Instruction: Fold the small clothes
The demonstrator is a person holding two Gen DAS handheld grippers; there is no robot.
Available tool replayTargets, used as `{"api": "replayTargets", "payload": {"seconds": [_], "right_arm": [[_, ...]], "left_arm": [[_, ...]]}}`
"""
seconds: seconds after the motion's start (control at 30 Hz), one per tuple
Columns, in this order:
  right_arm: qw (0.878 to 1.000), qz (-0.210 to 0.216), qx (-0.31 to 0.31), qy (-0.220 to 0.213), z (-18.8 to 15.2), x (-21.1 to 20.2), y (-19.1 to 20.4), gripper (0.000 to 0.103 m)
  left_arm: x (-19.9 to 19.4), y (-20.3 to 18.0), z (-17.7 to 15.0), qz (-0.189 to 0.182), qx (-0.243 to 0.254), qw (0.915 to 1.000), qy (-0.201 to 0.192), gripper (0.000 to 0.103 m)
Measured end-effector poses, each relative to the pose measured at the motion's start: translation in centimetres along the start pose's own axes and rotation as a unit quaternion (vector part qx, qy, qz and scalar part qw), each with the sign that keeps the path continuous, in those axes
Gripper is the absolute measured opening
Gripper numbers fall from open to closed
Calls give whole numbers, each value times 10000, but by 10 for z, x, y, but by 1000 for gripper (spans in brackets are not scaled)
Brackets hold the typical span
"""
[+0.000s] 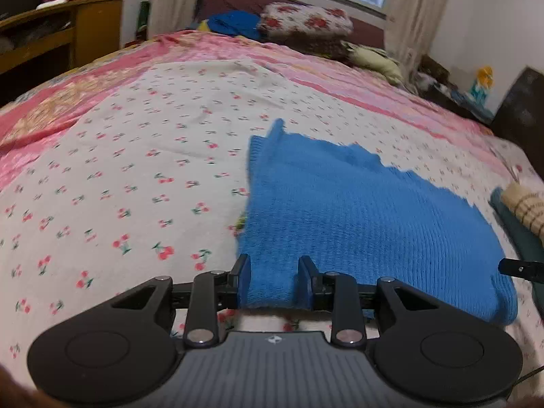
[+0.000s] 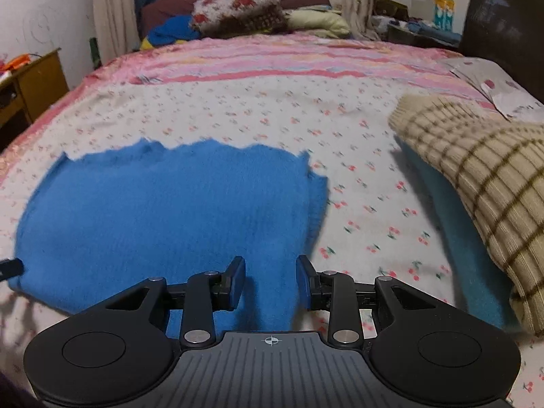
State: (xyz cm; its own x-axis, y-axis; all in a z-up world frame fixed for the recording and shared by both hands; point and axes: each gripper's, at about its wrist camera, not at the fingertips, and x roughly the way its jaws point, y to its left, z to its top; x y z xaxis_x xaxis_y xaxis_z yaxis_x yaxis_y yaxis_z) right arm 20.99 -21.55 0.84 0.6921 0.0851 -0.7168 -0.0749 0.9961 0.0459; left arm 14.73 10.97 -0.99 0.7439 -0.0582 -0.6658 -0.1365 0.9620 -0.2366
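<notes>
A blue knitted garment point(image 1: 357, 210) lies spread on the cherry-print bedsheet point(image 1: 136, 170); it also shows in the right wrist view point(image 2: 163, 210). My left gripper point(image 1: 274, 275) is open, its fingers on either side of the garment's near left edge. My right gripper point(image 2: 271, 273) is open, its fingers on either side of the garment's near right corner. The tip of the right gripper shows at the right edge of the left wrist view point(image 1: 520, 268).
A beige checked garment point(image 2: 476, 183) lies on a teal cloth point(image 2: 469, 272) to the right. Pillows point(image 2: 238, 6) and a pink striped blanket point(image 2: 272, 57) lie at the bed's far end. A wooden desk point(image 1: 61, 30) stands on the left, a dark headboard point(image 2: 503, 23) on the right.
</notes>
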Motion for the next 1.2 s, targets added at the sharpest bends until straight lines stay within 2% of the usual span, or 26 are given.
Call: {"api": "replayTargets", "payload": {"seconds": [0.07, 0.23, 0.37, 0.53, 0.7, 1.0, 1.1, 1.2], "right_arm": [[9998, 161, -120, -50, 5, -1, 14, 32], [9972, 533, -525, -7, 16, 5, 54, 32], [9933, 721, -907, 16, 24, 13, 89, 33], [9892, 948, -1112, 105, 35, 25, 120, 33], [9844, 1134, -1323, 231, 38, 37, 150, 33], [9764, 1357, -1669, 194, 16, 20, 154, 34], [9732, 1374, -1843, 116, 10, 15, 154, 34], [9736, 1372, -1823, 115, 10, 15, 152, 34]], "left_arm": [[0, 6, -1, 20, -131, 9999, 36, 40], [6, 12, -5, -99, -316, 9992, 221, 41], [10, 15, -6, -209, -406, 9986, 276, 44], [8, 27, -7, -305, -789, 9960, 301, 45], [15, 22, -7, -302, -684, 9967, 317, 49], [17, 45, 2, -618, -1237, 9900, 268, 51], [23, 44, 11, -916, -1313, 9867, 286, 51], [39, 45, 25, -932, -1324, 9863, 319, 52]]}}
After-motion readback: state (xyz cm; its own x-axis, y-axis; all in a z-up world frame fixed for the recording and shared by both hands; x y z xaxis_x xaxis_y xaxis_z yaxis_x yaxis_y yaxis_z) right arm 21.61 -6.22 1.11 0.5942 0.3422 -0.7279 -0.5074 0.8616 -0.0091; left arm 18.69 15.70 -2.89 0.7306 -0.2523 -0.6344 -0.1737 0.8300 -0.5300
